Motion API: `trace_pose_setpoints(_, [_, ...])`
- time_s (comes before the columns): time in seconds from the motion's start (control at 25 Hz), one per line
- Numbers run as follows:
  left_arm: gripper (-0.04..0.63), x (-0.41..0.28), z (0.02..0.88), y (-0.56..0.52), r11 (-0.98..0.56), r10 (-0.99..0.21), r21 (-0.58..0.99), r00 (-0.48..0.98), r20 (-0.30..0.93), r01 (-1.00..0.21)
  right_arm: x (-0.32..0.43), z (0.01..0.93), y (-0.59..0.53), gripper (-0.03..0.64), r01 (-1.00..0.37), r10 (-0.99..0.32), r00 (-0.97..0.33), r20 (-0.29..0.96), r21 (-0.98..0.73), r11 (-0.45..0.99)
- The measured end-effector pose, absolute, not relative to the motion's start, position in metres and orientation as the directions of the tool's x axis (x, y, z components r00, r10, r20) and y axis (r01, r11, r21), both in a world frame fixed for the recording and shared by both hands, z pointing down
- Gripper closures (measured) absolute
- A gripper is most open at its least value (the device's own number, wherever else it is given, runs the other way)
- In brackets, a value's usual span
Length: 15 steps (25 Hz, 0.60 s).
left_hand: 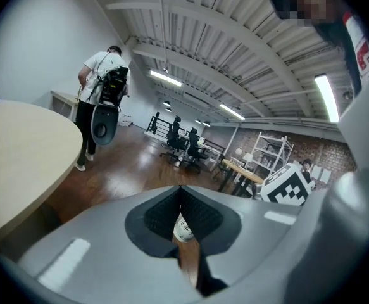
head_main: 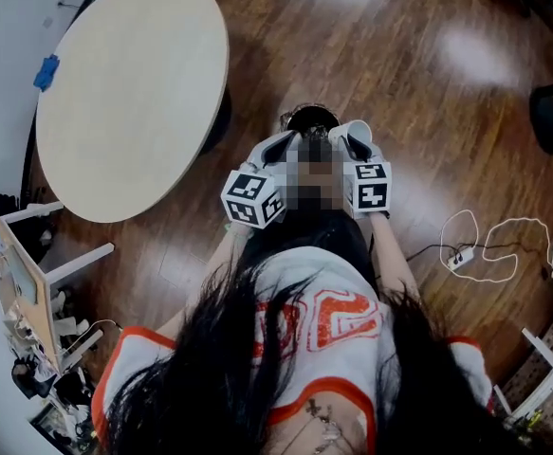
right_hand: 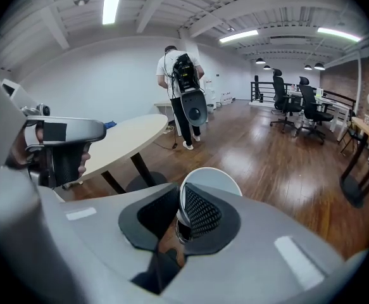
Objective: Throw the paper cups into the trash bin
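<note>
Wood floor (head_main: 428,112) spread beneath you, with the round table (head_main: 129,93) off to your left claw's (left_hand: 180,194) outer side. A dark bin (head_main: 311,118) sat just beyond and below both claws' tips. Your left claw was clenched on a cup (left_hand: 183,228). Your right claw (right_hand: 178,195) grasped a second cup (right_hand: 216,177) by its wall.

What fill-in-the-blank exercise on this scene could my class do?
1. The right gripper pinches the white paper cup by its ___.
2. The small thing at the round table's edge is ___.
3. The dark trash bin stands on the wooden ___.
Missing: rim; blue; floor.
</note>
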<state>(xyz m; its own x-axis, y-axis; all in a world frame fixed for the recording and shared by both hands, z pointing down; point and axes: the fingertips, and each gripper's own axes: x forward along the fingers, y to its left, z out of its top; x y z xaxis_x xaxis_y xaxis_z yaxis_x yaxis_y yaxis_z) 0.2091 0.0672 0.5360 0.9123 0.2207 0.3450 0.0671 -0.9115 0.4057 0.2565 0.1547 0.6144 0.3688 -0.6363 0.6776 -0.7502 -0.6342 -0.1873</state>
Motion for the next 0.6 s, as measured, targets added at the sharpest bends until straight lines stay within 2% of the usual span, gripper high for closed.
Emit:
trace_pose_setpoints(0.32, [0.595,0.209,0.595,0.08,-0.899,0.302,0.429,0.838,0.454,0.092,0.262,0.703,0.132,0.583,-0.78,-0.584,0.298,0.755,-0.16,-0.605])
trace_pose_setpoints(0.44, [0.595,0.207,0.605,0.073,-0.905,0.3,0.416,0.829,0.472,0.091,0.26,0.744,0.111,0.583,-0.836,-0.551,0.23,0.802,-0.127,-0.534])
trace_pose_setpoints(0.6, [0.595,0.208,0.61,0.061,-0.901,0.282,0.429,0.83,0.482,0.057,0.264,0.798,0.107,0.566,-0.823,-0.492,0.133,0.86,-0.18,-0.538])
